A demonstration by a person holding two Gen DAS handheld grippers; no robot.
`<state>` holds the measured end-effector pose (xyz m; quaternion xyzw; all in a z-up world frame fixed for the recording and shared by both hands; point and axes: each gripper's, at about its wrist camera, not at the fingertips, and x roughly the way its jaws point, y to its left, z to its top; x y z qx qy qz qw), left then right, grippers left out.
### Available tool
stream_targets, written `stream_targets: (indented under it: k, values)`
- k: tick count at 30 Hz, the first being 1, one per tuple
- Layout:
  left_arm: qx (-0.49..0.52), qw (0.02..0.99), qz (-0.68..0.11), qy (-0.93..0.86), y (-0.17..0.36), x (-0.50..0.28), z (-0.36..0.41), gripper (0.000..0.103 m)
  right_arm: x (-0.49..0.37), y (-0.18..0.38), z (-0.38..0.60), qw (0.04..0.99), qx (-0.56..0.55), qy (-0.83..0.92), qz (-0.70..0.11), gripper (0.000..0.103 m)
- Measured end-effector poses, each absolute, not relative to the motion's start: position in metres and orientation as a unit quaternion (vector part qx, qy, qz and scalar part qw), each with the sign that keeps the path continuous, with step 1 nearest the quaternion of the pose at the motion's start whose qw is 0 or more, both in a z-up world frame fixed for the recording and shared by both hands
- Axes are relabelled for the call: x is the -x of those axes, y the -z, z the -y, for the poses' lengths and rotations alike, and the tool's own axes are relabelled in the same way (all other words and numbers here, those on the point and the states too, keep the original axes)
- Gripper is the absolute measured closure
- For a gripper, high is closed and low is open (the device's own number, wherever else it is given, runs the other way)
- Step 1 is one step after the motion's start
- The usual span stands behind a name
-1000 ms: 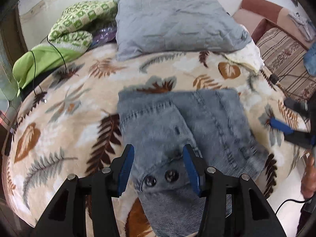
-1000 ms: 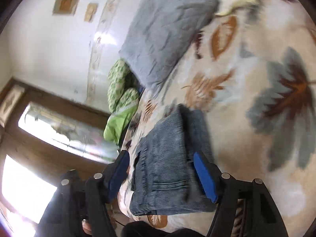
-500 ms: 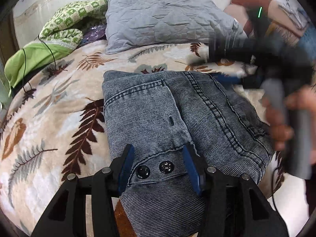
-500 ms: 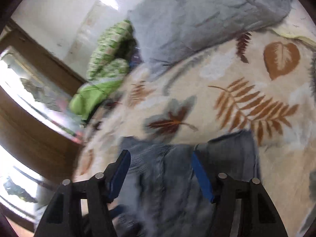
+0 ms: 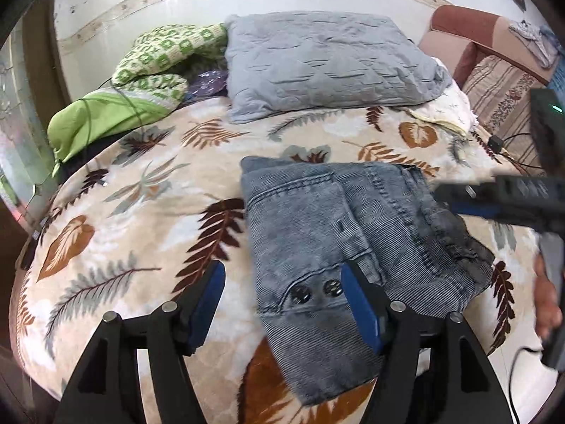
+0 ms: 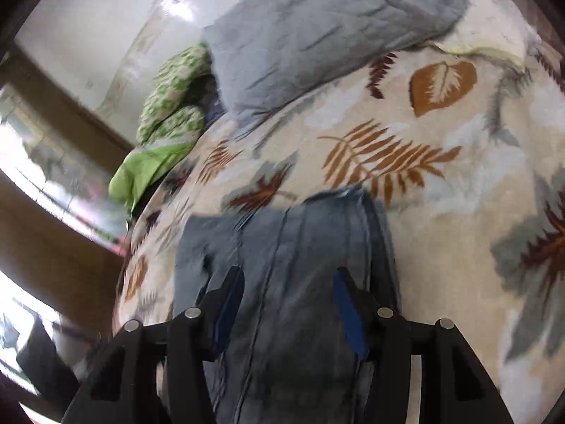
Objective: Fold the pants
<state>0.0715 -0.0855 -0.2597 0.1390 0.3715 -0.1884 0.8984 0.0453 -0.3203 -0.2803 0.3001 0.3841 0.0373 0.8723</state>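
Folded pants [image 5: 353, 240] on leaf-print blanket [image 5: 141, 190], grey pillow [image 5: 325, 63] behind; left gripper [image 5: 282, 304] opening, right gripper [image 6: 287, 304] closing, neither clamped.

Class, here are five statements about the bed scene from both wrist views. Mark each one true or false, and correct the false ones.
1. The jeans lie folded on a leaf-print blanket. True.
2. A grey pillow sits at the far end of the bed. True.
3. The jeans hang over a chair. False: they rest flat on the blanket.
4. The left tongs are clamped on the pillow. False: their jaws are opening, over the near, buttoned end of the jeans, with nothing pinched.
5. A red towel lies beside the pillow. False: green patterned bedding lies there.
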Motion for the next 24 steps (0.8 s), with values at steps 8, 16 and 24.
stream_targets:
  k: [8, 16, 24]
  values:
    - [-0.153, 0.887, -0.407, 0.156, 0.293, -0.064, 0.079, 0.032, -0.016, 0.307, 0.282, 0.873, -0.212, -0.026, -0.439, 0.045]
    - [-0.163, 0.891, -0.398, 0.146, 0.292, -0.053, 0.075, 0.032, -0.007, 0.304, 0.275, 0.874, -0.197, -0.019, -0.444, 0.045]
    - [-0.164, 0.890, -0.401, 0.139, 0.295, -0.051, 0.072, 0.030, -0.001, 0.306, 0.274, 0.875, -0.193, -0.022, -0.443, 0.045]
